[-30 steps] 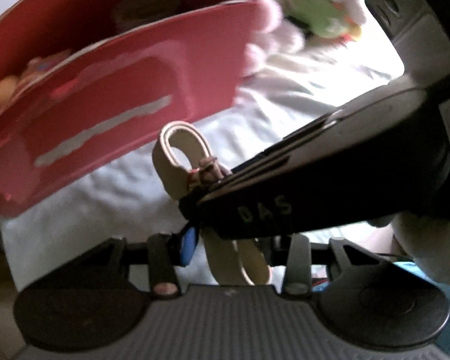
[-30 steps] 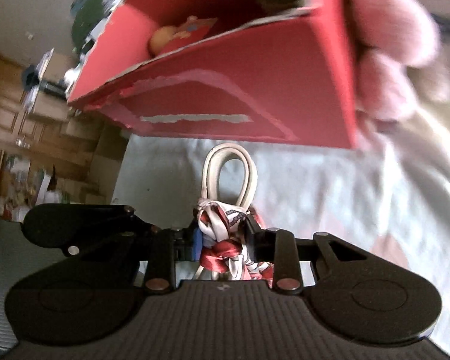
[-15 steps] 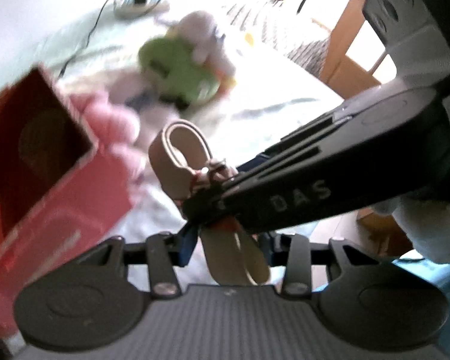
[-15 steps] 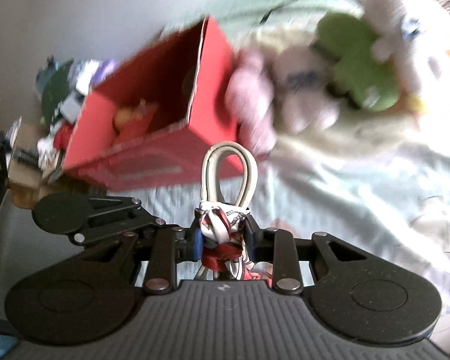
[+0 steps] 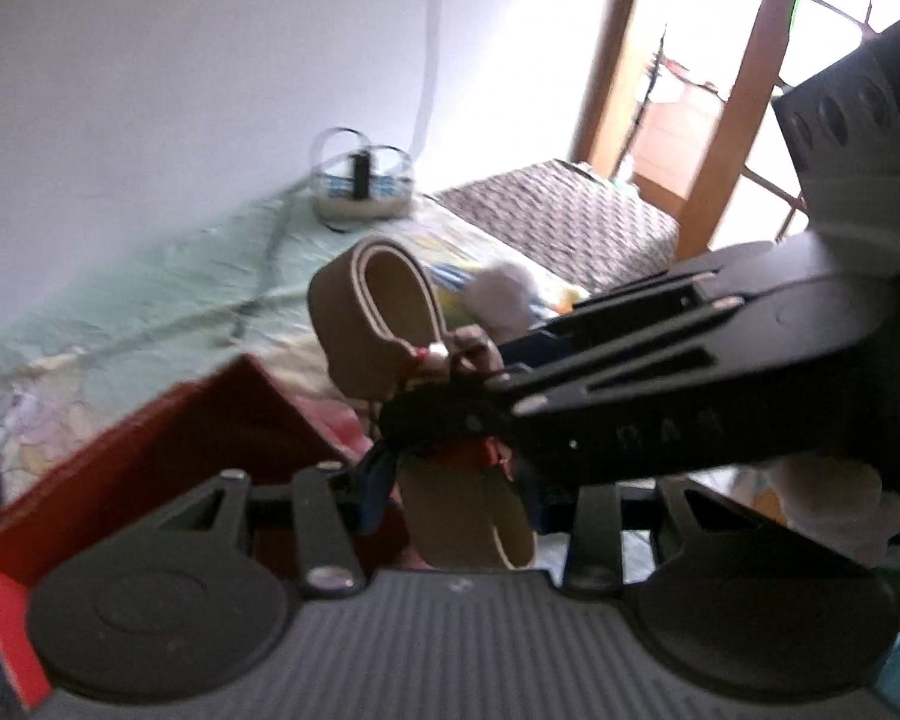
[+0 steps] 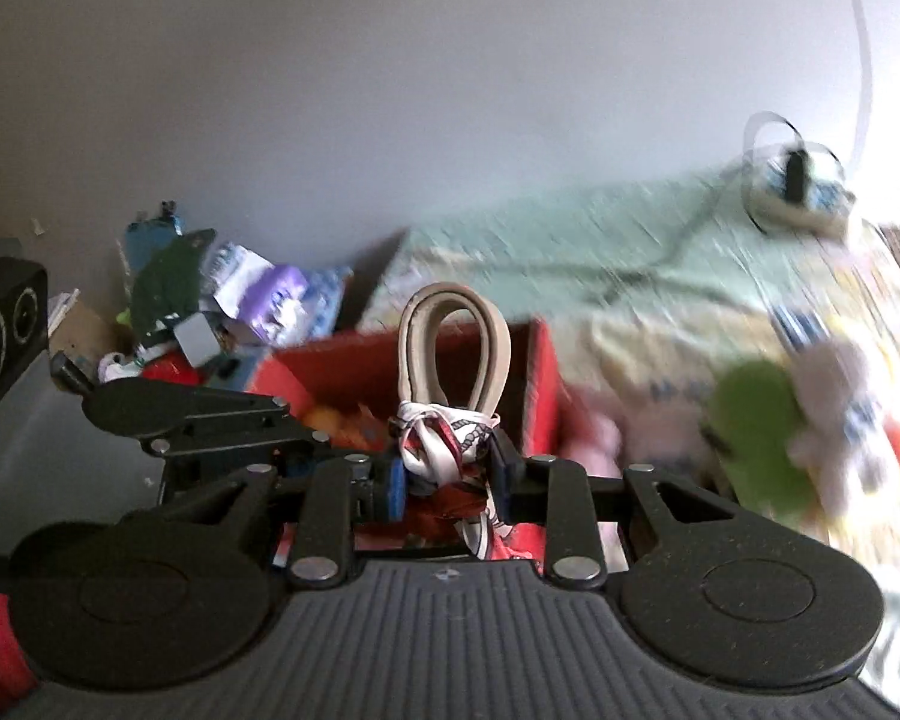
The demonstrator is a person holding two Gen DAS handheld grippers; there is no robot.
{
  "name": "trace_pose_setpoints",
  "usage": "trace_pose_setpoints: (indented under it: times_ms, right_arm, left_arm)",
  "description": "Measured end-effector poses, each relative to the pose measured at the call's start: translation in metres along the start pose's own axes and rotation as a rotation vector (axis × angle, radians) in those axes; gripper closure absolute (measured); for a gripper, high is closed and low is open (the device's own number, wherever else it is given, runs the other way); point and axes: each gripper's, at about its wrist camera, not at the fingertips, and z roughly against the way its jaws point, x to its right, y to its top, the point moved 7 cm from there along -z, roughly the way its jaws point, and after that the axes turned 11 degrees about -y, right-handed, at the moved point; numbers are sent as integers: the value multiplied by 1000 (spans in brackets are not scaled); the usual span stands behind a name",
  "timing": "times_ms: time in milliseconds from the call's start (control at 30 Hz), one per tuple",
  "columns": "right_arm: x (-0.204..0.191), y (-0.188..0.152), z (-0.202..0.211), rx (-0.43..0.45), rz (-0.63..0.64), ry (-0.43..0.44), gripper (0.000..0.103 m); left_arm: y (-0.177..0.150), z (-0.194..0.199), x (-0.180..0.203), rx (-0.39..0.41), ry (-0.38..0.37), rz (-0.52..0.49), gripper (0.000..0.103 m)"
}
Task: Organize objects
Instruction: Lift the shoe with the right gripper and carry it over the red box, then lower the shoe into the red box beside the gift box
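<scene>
Both grippers have risen above the red box (image 6: 528,360), the left gripper (image 5: 450,480) and right gripper (image 6: 444,480) each clamped on the looped beige strap (image 6: 456,336) with its tied scarf (image 6: 444,438); next, likely lowering it into the box.

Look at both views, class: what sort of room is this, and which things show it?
Probably a bedroom in a home. A bed with a pale green sheet stands against a plain wall, soft toys lie on it, and a red box of small items sits there too.
</scene>
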Motion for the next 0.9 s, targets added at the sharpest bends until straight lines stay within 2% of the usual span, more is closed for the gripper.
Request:
trace_pose_setpoints:
  times_ms: [133,367,467,633,900]
  right_arm:
    - [-23,14,-30,-7,27,41,74]
    - [-50,17,-88,-102,25,52,75]
    - [-54,8,-114,-171,4,45,75]
    - [-54,-16,-148,-281,-41,21,75]
    - [-52,-46,-183,-436,-77,-25,75]
  left_arm:
    - [-3,12,-39,-9,46,57,65]
    - [-21,4,-98,-70,99,140,65]
    - [-31,-24,-119,-115,112,177,65]
    - [-56,-44,-143,-184,118,230,64]
    - [-89,-75,-160,-301,121,286,61]
